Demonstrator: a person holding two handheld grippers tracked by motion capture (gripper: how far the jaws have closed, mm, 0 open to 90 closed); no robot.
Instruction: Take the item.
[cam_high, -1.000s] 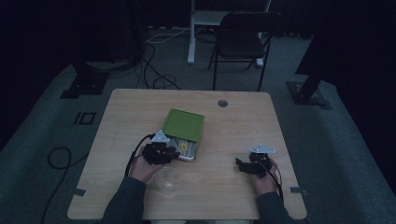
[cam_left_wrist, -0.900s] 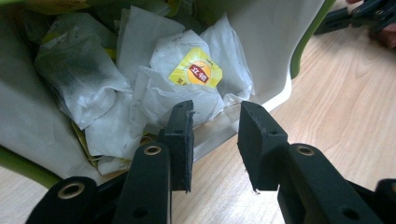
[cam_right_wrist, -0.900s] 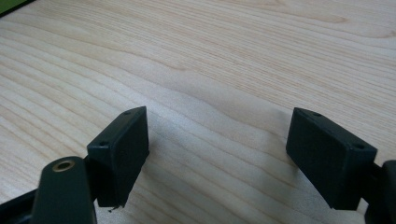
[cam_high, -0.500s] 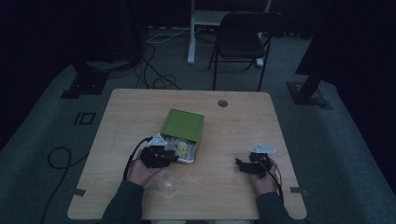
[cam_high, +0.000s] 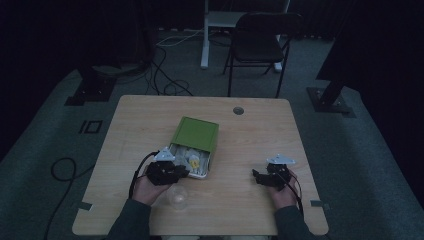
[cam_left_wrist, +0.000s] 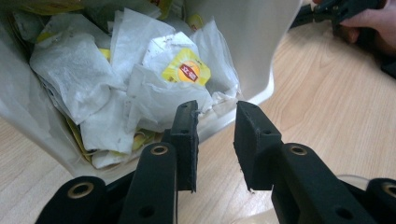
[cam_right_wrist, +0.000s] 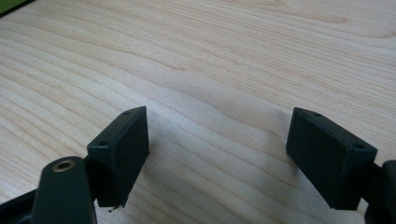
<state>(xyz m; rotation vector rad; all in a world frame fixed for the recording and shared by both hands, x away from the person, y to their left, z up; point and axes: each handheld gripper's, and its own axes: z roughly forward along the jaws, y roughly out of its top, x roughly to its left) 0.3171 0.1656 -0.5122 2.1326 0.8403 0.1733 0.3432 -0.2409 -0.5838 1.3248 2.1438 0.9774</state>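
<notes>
Dim room on my feed: beyond the wooden table (cam_high: 150, 120), a black folding chair (cam_high: 260, 40); cables (cam_high: 170, 85) cross grey carpet (cam_high: 360, 165) to its left.

Your light wooden bench (cam_high: 150, 125) carries a green-lidded box (cam_high: 196, 135) of tea bags (cam_left_wrist: 154, 88) near its middle, and a clear glass (cam_high: 177, 197) by your near edge.
</notes>
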